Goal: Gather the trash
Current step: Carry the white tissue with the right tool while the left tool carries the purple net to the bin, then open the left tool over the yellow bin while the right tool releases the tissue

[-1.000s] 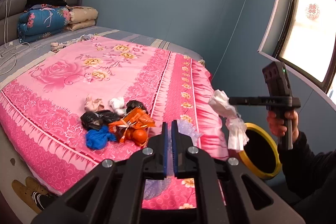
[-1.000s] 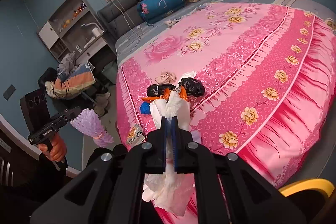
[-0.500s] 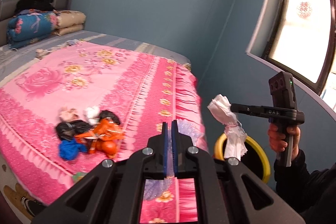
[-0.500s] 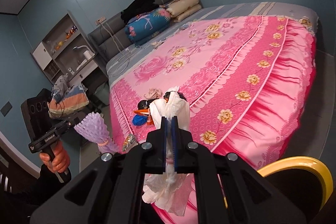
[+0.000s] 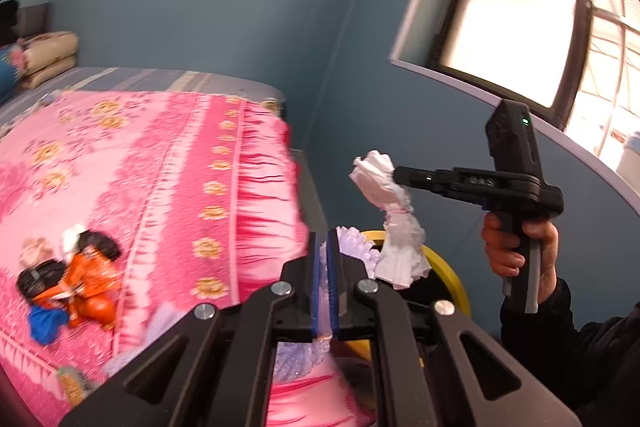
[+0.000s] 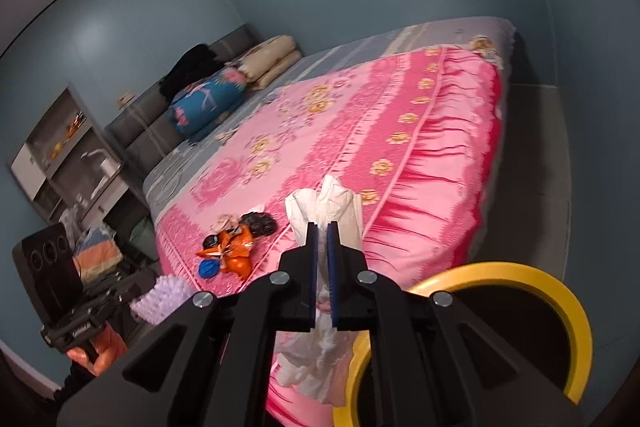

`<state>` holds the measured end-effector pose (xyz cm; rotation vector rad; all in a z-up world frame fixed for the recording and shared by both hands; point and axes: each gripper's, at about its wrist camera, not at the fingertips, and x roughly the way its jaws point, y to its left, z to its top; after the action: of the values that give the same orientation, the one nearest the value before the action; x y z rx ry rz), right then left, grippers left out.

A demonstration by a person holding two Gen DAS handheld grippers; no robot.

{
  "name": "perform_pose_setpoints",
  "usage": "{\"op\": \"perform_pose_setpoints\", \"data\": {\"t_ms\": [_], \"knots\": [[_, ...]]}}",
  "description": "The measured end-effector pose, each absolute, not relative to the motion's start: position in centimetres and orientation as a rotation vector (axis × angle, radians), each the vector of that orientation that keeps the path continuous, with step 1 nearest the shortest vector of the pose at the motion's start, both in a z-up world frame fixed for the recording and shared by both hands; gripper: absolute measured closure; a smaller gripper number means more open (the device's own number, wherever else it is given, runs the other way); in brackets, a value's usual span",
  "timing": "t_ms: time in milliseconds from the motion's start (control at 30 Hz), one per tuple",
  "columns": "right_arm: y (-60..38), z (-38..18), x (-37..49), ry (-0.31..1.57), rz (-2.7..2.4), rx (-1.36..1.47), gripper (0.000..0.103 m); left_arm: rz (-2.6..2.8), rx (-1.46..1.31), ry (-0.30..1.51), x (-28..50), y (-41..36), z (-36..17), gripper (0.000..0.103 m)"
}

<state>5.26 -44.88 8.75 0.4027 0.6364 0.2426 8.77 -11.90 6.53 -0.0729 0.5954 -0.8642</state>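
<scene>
Right gripper (image 6: 322,227) clamps a knotted white plastic bag (image 6: 326,201) just beside the yellow-rimmed bin (image 6: 576,311), bag dangling near the rim, likely staged for a drop. Left gripper (image 5: 325,239) pinches a lavender bubble-wrap piece (image 5: 354,241) alongside. Remaining trash pile (image 6: 236,247) sits on the pink bedspread (image 6: 400,123), well apart.

Home bedroom: bed (image 6: 360,131), folded quilts (image 6: 208,99).
</scene>
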Motion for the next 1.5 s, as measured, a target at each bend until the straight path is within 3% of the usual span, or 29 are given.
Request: {"op": "perform_pose_setpoints", "data": {"t_ms": [633,1367,1400,1500], "knots": [[-52.2,6.9,2.2,0.637,-0.091,0.387,0.098,-1.001,0.049,0.695,5.9,-24.2,4.4,0.1],[-54.5,5.4,1.6,0.639,-0.151,0.423,0.097,-1.027,0.102,0.8,5.9,-29.0,1.1,0.099],[-54.6,5.4,1.5,0.639,-0.154,0.427,0.097,-1.025,0.098,0.807,6.0,-28.9,1.0,0.098],[-54.9,5.4,1.4,0.637,-0.165,0.438,0.095,-1.008,0.072,0.824,6.4,-28.4,0.8,0.067]]}}
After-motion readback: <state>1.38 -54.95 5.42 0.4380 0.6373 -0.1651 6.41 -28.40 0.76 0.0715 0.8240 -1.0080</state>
